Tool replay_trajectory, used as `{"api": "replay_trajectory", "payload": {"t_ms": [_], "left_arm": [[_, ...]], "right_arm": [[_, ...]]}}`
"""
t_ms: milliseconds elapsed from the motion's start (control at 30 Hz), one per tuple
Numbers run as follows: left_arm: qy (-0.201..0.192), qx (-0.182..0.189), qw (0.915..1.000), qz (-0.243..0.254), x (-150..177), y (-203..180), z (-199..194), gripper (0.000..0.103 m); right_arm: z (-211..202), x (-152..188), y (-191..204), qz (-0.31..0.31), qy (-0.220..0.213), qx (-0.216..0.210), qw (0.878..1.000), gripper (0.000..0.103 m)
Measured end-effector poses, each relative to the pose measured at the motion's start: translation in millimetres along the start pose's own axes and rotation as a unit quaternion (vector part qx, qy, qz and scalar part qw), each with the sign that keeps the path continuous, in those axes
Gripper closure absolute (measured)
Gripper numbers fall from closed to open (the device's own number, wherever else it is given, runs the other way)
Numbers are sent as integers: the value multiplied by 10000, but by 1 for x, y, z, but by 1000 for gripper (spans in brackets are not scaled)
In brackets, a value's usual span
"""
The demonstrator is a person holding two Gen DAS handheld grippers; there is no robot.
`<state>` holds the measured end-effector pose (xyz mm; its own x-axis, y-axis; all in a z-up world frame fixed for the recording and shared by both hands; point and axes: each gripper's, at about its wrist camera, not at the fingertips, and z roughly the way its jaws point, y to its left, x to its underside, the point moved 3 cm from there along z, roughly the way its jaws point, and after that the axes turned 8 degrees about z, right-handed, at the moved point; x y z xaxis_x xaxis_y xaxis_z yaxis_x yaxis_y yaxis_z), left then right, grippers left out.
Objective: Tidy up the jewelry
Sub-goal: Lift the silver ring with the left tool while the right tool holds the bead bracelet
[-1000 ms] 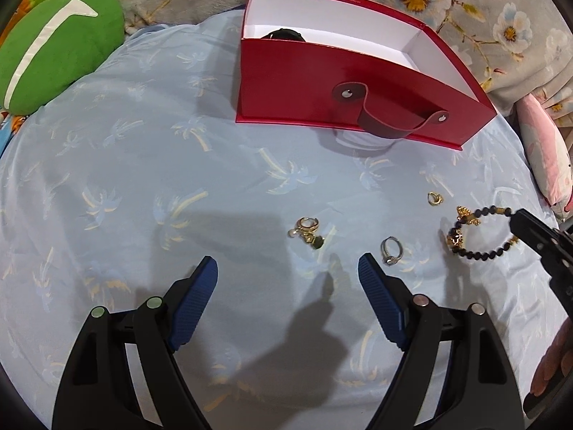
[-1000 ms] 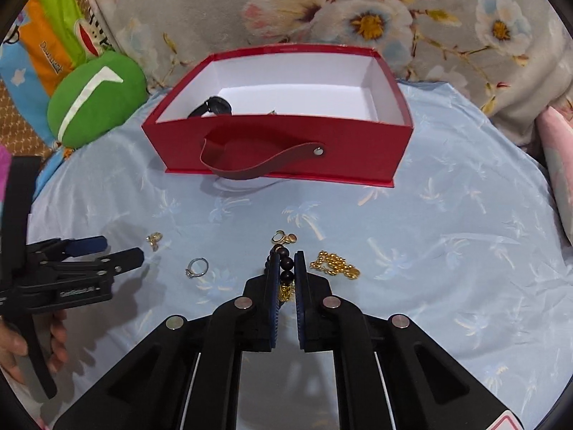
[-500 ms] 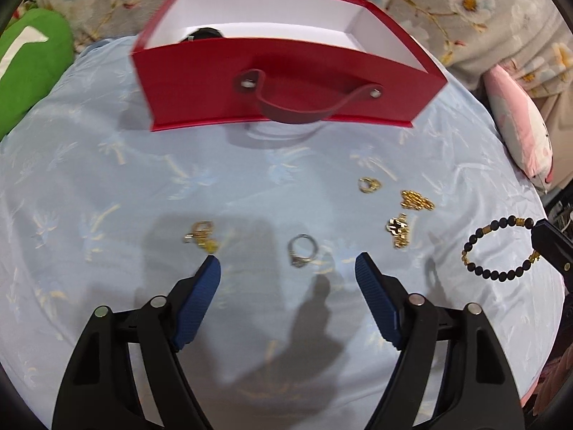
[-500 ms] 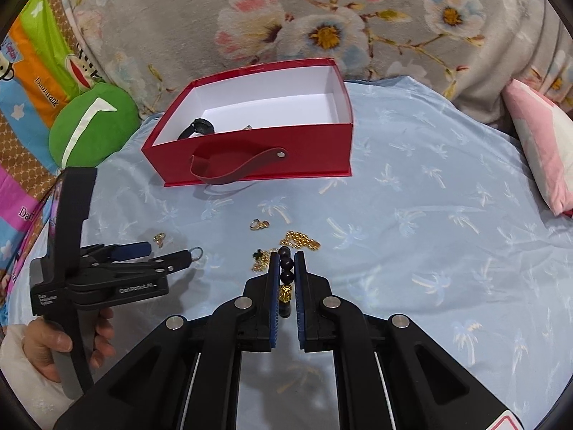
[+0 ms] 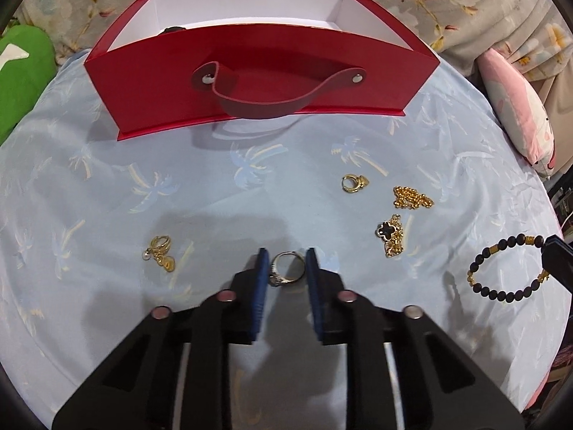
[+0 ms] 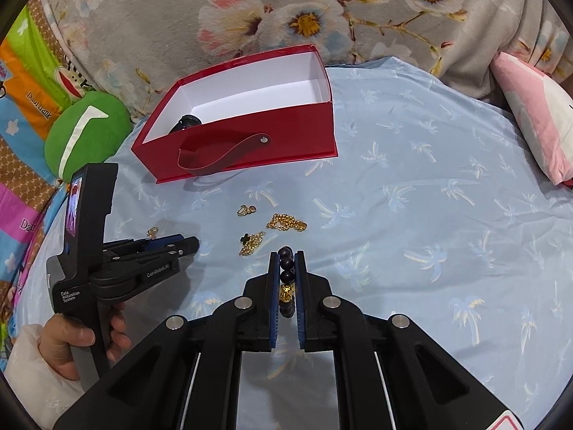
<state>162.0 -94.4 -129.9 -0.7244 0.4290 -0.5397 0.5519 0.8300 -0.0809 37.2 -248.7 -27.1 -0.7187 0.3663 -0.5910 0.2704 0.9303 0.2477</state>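
- Jewelry: several pieces lie scattered on the pale blue palm-print cloth (image 5: 107, 186) covering the worktop, all in front of the red box (image 5: 258, 82), which stands open at the top with a dark item already inside.
- Left gripper (image 5: 284, 268): jaws narrowed around the silver ring (image 5: 286, 268), one pad on each side; whether the pads are pressing it cannot be told. Straddling the ring this way sets up a pinch across its band.
- Right gripper (image 6: 286, 279): clamped on the beaded bracelet (image 6: 286, 276), dark beads and a gold bead pinched between the pads. In the left wrist view the loop hangs from the gripper off to the right, apparently clear of the cloth.
- Loose pieces: gold earring with pearl (image 5: 161, 251) to the left of the ring; gold hoop (image 5: 352, 182), gold chain (image 5: 412, 197) and black clover pendant (image 5: 388, 231) grouped to the right.
- Judgement: the bracelet is ready for transfer to the box; the ring grasp is not yet confirmed. The thin ring may slip or tip as the pads close.
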Motion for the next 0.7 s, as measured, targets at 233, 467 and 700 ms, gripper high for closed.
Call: {"api": "replay_trajectory", "payload": {"t_ms": [233, 467, 700], "left_arm": [[-31, 204, 9998, -37, 7, 7, -4, 98], [38, 386, 9992, 29, 11, -6, -5, 94], [26, 407, 9990, 156, 11, -16, -10, 64]], "right_arm": [[2, 0, 2, 23, 22, -46, 10000, 96], [3, 1, 2, 30, 33, -56, 10000, 96], [4, 2, -1, 79, 21, -33, 10000, 96]]}}
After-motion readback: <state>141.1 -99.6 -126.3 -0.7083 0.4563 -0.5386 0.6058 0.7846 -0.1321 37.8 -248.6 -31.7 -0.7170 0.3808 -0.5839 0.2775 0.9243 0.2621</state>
